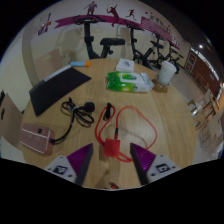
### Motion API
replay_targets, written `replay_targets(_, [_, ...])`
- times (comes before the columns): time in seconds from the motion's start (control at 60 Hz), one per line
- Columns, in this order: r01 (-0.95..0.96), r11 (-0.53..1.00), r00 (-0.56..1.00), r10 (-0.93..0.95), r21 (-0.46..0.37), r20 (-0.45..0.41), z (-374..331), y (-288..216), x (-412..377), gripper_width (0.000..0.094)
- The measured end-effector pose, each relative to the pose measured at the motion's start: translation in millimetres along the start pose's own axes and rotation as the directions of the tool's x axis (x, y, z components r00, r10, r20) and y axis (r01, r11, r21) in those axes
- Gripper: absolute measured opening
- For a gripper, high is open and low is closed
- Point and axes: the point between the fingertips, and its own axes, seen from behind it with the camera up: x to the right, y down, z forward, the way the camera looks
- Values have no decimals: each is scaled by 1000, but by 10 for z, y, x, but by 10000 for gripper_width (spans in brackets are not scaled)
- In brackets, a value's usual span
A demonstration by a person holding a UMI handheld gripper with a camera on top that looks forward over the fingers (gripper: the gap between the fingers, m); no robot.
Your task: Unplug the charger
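Currently my gripper sits spread, its two fingers apart, and the red charger plug stands between them with its one red cable looping ahead over the wooden table. No writing on anything is readable to me. Counted: one black cable with its plug, one pink phone, one dark mat, one green wipes pack (label illegible), one white cup. Bare tabletop lies beside the red loop toward the table edge.
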Motion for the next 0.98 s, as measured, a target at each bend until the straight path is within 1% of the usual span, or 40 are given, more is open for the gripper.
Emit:
replay_targets(0.033, [-12,1000,1000,12,23,4,-112,-36,-15,871])
replay_targets(0.067, [-23,999,1000,23,27,1,-273,-95,-40,844])
replay_targets(0.15, [-32,997,999,32,65,6,-763,-48,-71,847])
replay_targets(0.3, [-37,989,999,38,144,-3,-1914,60,-271,847])
replay_targets(0.417, [-48,983,998,53,178,-22,-2747,304,-451,852])
replay_targets(0.55, [-78,978,995,89,191,-50,-3411,685,-625,856])
replay_targets(0.617, [-89,975,992,105,206,-69,-3626,852,-699,860])
replay_targets(0.633, [-90,974,991,108,207,-76,-3675,894,-714,850])
replay_targets(0.767, [-98,973,984,126,209,-124,-3971,1186,-829,861])
replay_targets(0.85, [-114,972,983,141,207,-120,-4076,1329,-943,855])
replay_targets(0.983, [-108,975,979,138,195,-147,-4171,1468,-1045,862])
